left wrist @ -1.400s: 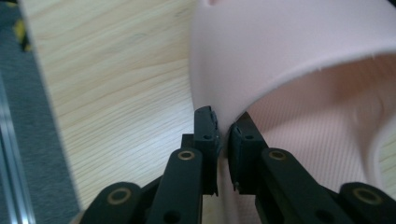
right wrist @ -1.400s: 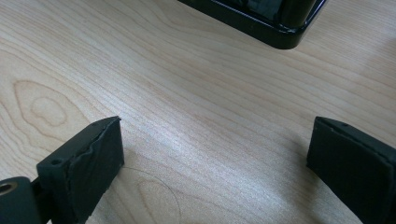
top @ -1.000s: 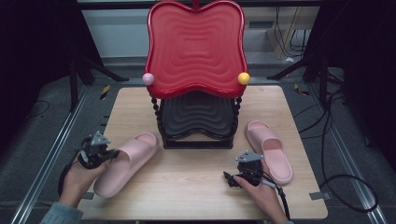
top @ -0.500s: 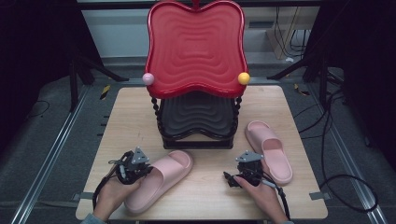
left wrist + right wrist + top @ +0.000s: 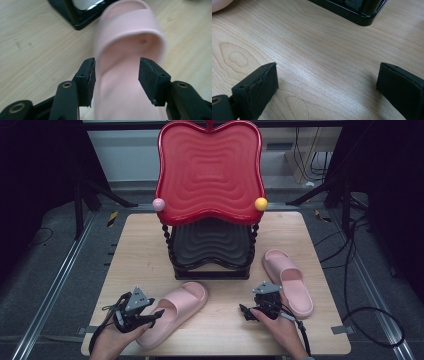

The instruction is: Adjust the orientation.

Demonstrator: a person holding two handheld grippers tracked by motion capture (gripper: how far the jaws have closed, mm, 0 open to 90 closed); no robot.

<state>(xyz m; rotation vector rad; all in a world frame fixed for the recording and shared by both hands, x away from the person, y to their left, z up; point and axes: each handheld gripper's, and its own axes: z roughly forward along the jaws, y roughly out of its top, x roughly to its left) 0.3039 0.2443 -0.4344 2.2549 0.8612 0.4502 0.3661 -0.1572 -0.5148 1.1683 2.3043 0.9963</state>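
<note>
My left gripper (image 5: 152, 316) has just been opening off the near pink slipper (image 5: 175, 311), lower left of frame by the rack (image 5: 210, 270), while my right gripper (image 5: 327, 92) waits wide open, empty.

Two pink slippers lie on the one tabletop (image 5: 145, 245), one at lower left (image 5: 175, 312) and one at right (image 5: 290, 280), with one two-tier stand holding one red tray (image 5: 210, 170) and one black tray (image 5: 210, 245), two knobs, pink (image 5: 159, 204) and yellow (image 5: 261, 203), and two hand-held grippers, left (image 5: 155, 316) and right (image 5: 244, 310).
</note>
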